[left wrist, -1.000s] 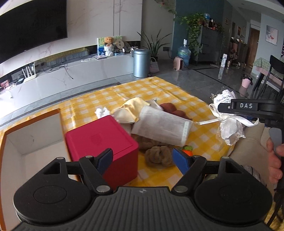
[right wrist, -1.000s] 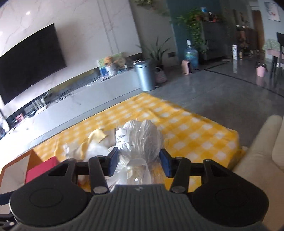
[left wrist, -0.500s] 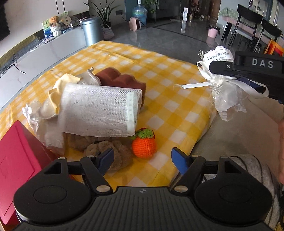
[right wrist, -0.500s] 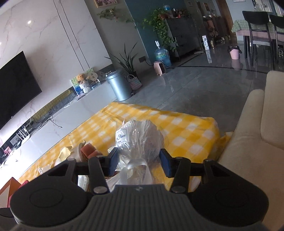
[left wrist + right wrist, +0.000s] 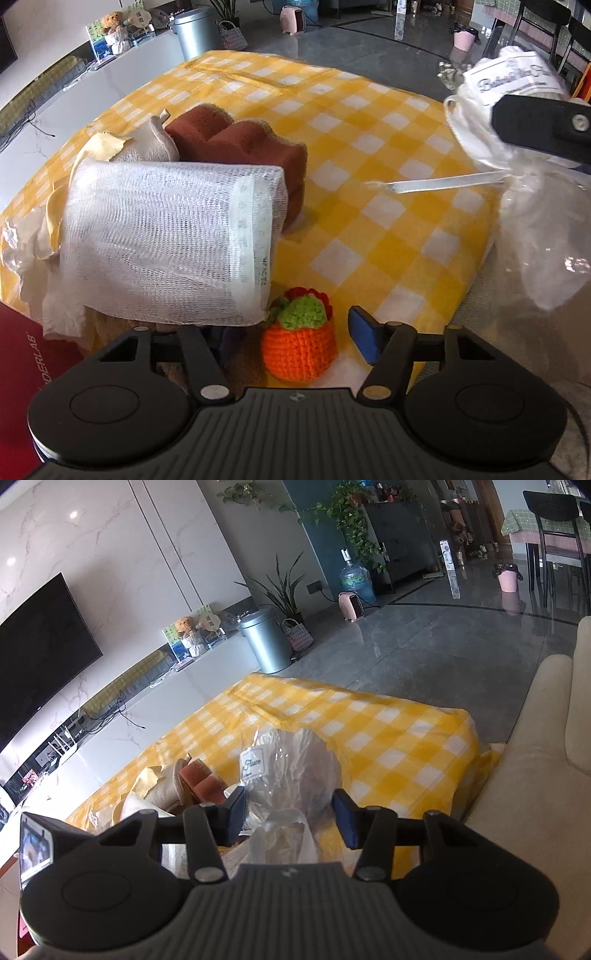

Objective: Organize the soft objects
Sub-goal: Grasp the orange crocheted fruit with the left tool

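Your left gripper [image 5: 295,341] is tipped steeply down over the near edge of the bench [image 5: 388,122], the one with the yellow checked cloth. Its jaws are closing, with the crocheted orange [image 5: 298,345] sitting right between them. The pads aren't pressing on it, so it's not gripped. Only the right blue pad shows clearly; the left one is mostly tucked in shadow under the white mesh roll [image 5: 166,240].

Your right gripper [image 5: 289,821] points down more gently, off to the right above the bench edge. Its jaws are about half open and clamped on the clear plastic bag [image 5: 291,771] with the ribbon and label. What's inside the bag is hard to make out.

Behind the mesh roll you've got the brown sponge [image 5: 240,140] and some cream cloths [image 5: 144,144], partly hidden. The red box [image 5: 29,354] is cut off at the lower left.
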{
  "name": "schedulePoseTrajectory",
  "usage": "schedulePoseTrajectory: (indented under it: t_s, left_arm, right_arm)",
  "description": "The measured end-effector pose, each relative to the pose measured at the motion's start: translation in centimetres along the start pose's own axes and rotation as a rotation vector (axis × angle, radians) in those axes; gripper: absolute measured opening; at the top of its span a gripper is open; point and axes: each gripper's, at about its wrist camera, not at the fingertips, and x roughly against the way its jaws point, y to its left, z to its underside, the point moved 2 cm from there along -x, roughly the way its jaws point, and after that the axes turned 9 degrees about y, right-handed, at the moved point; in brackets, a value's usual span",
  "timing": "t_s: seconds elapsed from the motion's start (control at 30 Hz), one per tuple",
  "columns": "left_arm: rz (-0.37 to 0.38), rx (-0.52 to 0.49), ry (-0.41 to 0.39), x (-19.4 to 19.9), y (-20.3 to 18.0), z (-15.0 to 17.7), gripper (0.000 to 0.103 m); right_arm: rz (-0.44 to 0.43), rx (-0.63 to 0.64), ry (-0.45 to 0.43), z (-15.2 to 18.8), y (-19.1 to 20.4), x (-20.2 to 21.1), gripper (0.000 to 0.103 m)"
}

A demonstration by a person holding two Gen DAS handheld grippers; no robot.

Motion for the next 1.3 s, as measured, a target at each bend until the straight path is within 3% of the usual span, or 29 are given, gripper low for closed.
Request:
schedulePoseTrajectory:
  t_s: [0.1,0.17,0.33,0.57,0.8,1.03,1.2,1.3]
  left_arm:
    - [0.049,0.047,0.011,-0.4,0.7,0.0,0.051]
    - [0.052,0.052,0.019,-0.3,0.8,0.0,0.048]
    - [0.096,0.067,0.025,0.5,1.0,0.8,0.047]
    - [0.243,0.169,0.026,3.2,2.3,2.6,0.047]
    - [0.267,0.170,-0.039,7.8,2.8,4.1,0.047]
    - [0.241,0.248,-0.156,14.3,5.5,5.7,0.047]
    - [0.078,0.341,-0.256,19.5,9.2,8.8,0.047]
    - [0.022,0.428,-0.325,21.9,12.0,11.4,0.047]
  right_arm:
    - [-0.003,-0.001,0.013,0.1,0.0,-0.2,0.050]
    - [-0.003,-0.001,0.015,0.2,0.0,-0.2,0.050]
    - [-0.004,0.003,0.015,0.3,0.0,-0.2,0.050]
    - [-0.008,0.012,0.042,0.4,0.2,-0.6,0.050]
    - [-0.020,0.017,0.044,0.5,0.1,-0.5,0.050]
    - [-0.063,0.046,0.039,0.5,0.9,0.0,0.050]
    - [-0.184,0.066,0.065,0.9,2.5,0.9,0.050]
    - [-0.281,0.092,0.067,1.1,4.5,2.0,0.050]
